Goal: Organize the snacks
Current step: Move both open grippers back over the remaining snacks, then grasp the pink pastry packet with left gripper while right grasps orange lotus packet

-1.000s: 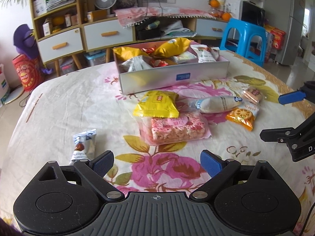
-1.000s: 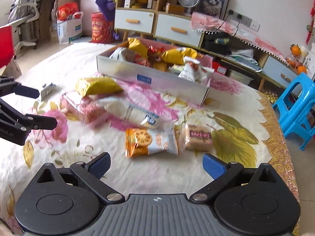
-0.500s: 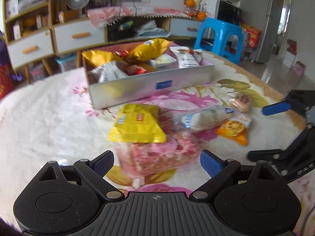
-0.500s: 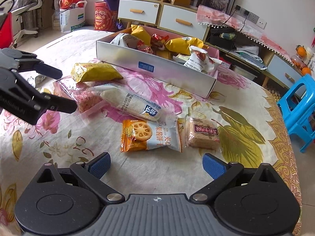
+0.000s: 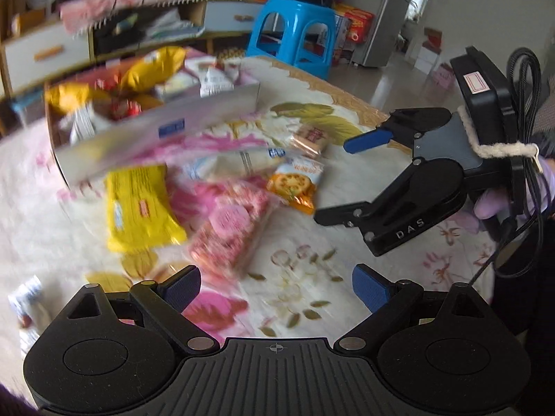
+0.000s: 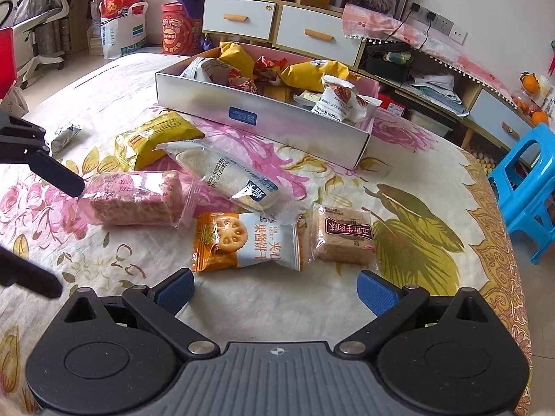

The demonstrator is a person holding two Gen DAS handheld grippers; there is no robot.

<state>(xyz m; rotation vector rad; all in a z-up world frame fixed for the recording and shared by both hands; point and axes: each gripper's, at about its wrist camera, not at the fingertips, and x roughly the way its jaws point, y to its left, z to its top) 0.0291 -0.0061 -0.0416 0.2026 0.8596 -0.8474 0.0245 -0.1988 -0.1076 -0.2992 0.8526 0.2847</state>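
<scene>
Loose snacks lie on the flowered tablecloth in front of a silver box [image 6: 277,123] filled with packets. In the right wrist view I see a yellow bag [image 6: 152,138], a pink wafer pack [image 6: 135,202], a long white rice-cracker pack [image 6: 225,175], an orange biscuit packet [image 6: 242,241] and a brown cake packet [image 6: 343,235]. My right gripper [image 6: 275,286] is open just in front of the biscuit packet. My left gripper [image 5: 275,286] is open, near the pink wafer pack [image 5: 229,225]; its view is blurred. The silver box [image 5: 156,135] lies beyond.
A small silver packet [image 6: 66,135] lies alone at the table's far left. A blue plastic stool [image 6: 527,187] stands off the table's right edge. Drawers and shelves [image 6: 277,20] line the wall behind. A gloved hand [image 5: 492,201] holds the right gripper.
My left gripper has swung right and nearer to the snacks, blurring its view. My right gripper has moved forward toward the biscuit packet. Both stay open and empty.
</scene>
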